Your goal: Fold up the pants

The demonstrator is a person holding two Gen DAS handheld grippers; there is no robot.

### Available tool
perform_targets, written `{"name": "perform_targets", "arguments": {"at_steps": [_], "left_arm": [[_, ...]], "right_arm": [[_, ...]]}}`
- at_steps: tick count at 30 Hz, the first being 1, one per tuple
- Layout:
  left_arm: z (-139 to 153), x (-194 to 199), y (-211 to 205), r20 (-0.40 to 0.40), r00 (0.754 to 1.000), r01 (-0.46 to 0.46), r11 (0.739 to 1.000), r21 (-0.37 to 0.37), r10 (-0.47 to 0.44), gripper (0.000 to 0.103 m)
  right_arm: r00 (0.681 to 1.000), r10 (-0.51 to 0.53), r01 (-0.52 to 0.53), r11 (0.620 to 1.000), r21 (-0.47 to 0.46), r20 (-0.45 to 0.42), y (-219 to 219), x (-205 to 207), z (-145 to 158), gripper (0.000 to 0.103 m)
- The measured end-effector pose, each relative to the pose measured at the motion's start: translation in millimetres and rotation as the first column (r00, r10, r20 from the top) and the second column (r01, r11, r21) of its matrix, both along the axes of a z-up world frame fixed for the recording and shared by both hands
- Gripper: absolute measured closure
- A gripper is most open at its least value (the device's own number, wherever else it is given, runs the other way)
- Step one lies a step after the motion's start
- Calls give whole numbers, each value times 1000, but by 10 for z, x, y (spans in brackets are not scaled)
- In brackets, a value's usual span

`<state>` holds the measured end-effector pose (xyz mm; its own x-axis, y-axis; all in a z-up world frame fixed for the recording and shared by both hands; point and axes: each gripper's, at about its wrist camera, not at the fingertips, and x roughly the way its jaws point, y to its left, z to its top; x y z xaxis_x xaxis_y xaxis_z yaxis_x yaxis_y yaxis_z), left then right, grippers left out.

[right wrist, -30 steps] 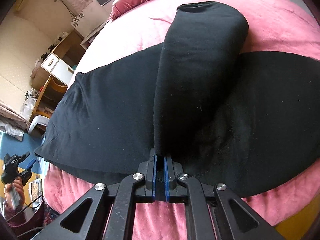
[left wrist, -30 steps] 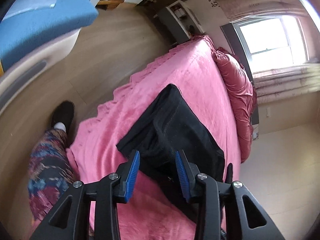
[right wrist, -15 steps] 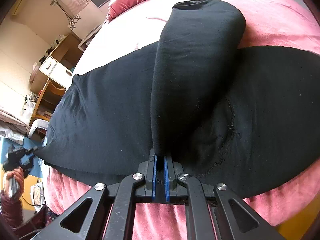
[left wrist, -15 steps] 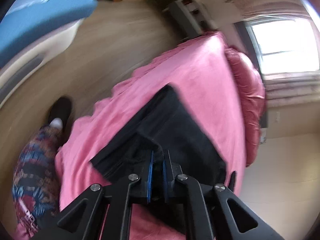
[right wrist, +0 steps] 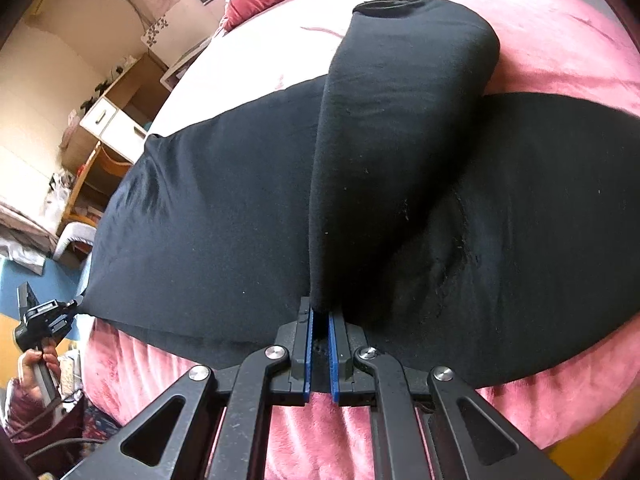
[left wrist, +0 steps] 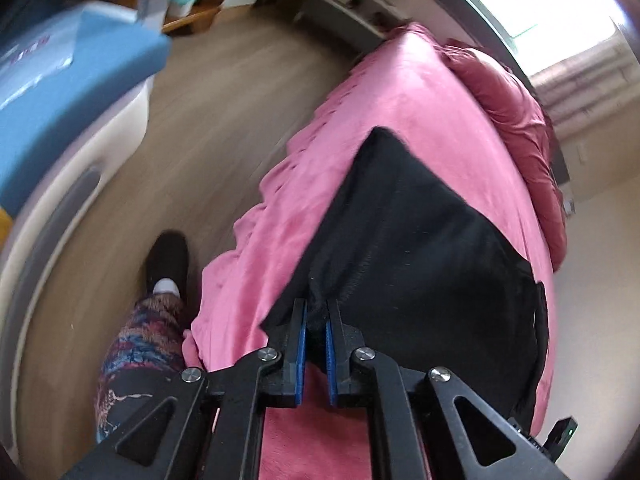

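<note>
A: Where is the pair of black soft-knit pants point(right wrist: 208, 216) found?

B: Spread crosswise just ahead of both grippers on the pink plush bedspread point(right wrist: 560, 28).

A: And the grips?

B: The left gripper point(left wrist: 316, 344), just closed, is clamped on a bunched edge; the right gripper point(right wrist: 319, 344) is pinched on a raised fold.

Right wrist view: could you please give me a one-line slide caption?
Right claw shut on a lifted fold of the black pants spread across the pink bedspread.

Both wrist cams close above pants point(left wrist: 420, 240), angled down.
</note>
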<state>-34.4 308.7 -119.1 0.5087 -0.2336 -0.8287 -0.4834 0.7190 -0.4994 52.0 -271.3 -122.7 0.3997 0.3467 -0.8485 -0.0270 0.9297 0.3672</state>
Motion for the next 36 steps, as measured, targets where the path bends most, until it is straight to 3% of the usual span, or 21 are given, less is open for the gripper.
{"name": "perform_targets", "arguments": {"at_steps": [2,4,7,9,10,12,15,18,21,24,27,31,33,34,36], "left_arm": [[2,27,-13,-29,1000,-12,999,32,13,90],[48,79,-10,-74,996,-35,998,51,38,73],[223,38,0,-68,993,-88,989,116,97,71],[460,14,-22,-22,992,-114,970,215,122,71],[585,3,-70,15,993,-116,964,238,116,71],[768,14,-205,87,994,-79,964,253,59,71],[922,150,-626,144,984,64,961,269,-106,71],[901,323,-1232,148,935,276,922,271,-323,71],[726,450,-1825,109,857,468,849,244,-503,71],[564,492,-2262,66,784,585,770,255,-617,71],[483,473,-2531,50,727,657,714,243,-685,71],[399,503,-2646,18,696,695,680,233,-717,71],[344,531,-2670,7,695,701,679,218,-719,71],[319,537,-2667,2,697,700,682,212,-717,71],[276,560,-2652,-1,702,699,688,197,-712,71]], "right_arm": [[1000,6,-6,1000,-10,-5,23,10,-1,96],[1000,4,-4,1000,-3,-13,15,15,-15,96],[1000,-4,5,999,36,-23,-15,75,-14,94],[1000,-11,11,999,35,-7,-88,81,69,75],[1000,-16,16,999,30,3,-125,83,124,70],[999,-32,32,999,9,35,-220,105,277,66],[993,-69,74,996,-44,94,-355,255,527,65],[985,-108,118,990,-73,134,-443,559,697,63],[979,-132,153,979,-132,153,-426,999,766,61],[978,-147,169,974,-153,146,-356,1488,773,53],[979,-160,183,965,-188,127,-267,1986,729,48],[984,-157,173,945,-276,81,-139,2585,566,43],[987,-153,160,925,-344,50,-68,2774,455,43],[989,-150,143,897,-418,17,-20,2874,349,43],[991,-131,111,875,-472,-9,10,2929,234,53]]}}
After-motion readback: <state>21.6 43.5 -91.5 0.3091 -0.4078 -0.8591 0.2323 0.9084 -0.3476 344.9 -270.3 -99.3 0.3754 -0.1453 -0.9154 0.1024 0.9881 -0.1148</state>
